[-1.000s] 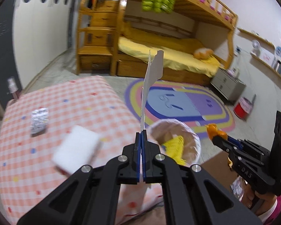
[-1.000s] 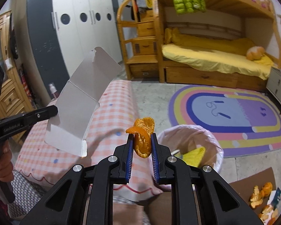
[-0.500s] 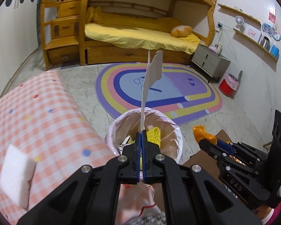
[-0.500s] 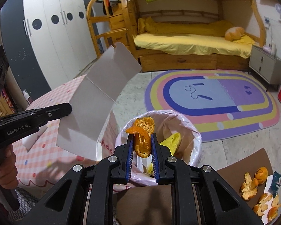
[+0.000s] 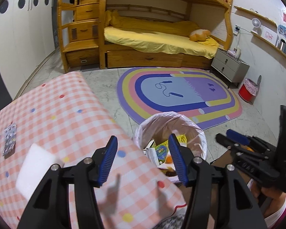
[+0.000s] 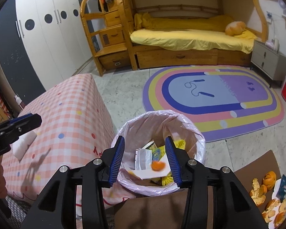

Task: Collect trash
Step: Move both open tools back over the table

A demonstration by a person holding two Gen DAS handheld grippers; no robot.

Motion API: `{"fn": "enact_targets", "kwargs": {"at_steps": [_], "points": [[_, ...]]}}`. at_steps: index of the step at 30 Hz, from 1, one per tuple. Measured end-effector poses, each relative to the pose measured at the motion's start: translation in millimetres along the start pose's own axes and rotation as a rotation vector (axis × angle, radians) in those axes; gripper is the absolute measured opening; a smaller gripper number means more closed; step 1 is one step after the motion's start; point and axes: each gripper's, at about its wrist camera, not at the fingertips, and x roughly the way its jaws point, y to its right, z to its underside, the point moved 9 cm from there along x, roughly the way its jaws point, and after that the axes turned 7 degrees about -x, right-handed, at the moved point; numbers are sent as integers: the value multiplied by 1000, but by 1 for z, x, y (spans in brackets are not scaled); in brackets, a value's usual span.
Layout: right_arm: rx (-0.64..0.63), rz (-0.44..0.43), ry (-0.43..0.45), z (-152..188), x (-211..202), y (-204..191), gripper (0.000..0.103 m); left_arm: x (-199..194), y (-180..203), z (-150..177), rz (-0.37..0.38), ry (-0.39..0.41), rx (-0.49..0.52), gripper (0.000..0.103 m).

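Observation:
The pink-lined trash bin [image 6: 181, 118] stands on the floor beside the checked table [image 5: 66, 118]. My right gripper [image 6: 145, 141] hovers over the bin, its jaws opening with nothing between them. Below it an orange peel [image 6: 158, 165] and a white card [image 6: 148, 173] lie among the trash inside. My left gripper [image 5: 142, 142] hangs over the table's edge by the bin [image 5: 162, 114], its jaws also opening and empty. On the table lie a white foam block [image 5: 36, 169] and a foil blister pack [image 5: 9, 141].
More orange peels [image 6: 265, 190] and scraps lie on a brown board at the lower right. A striped rug [image 6: 215, 99], a wooden bunk bed [image 5: 158, 38], a grey bedside cabinet [image 5: 228, 66] and a small red bin [image 5: 247, 91] lie beyond.
Both grippers came in over the bin and opened. The white card left my left gripper and the orange peel left my right gripper; both now lie in the bin.

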Motion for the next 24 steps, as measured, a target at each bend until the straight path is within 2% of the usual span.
{"fn": "enact_targets", "kwargs": {"at_steps": [7, 10, 16, 24], "points": [[-41, -40, 57, -17, -36, -31, 46, -33, -28, 8, -40, 31, -48, 54], [-65, -75, 71, -22, -47, -52, 46, -52, -47, 18, -90, 48, -56, 61], [-174, -168, 54, -23, -55, -123, 46, -84, -102, 52, -197, 40, -115, 62], [-332, -278, -6, -4, -48, -221, 48, -124, -186, 88, -336, 54, -237, 64]]}}
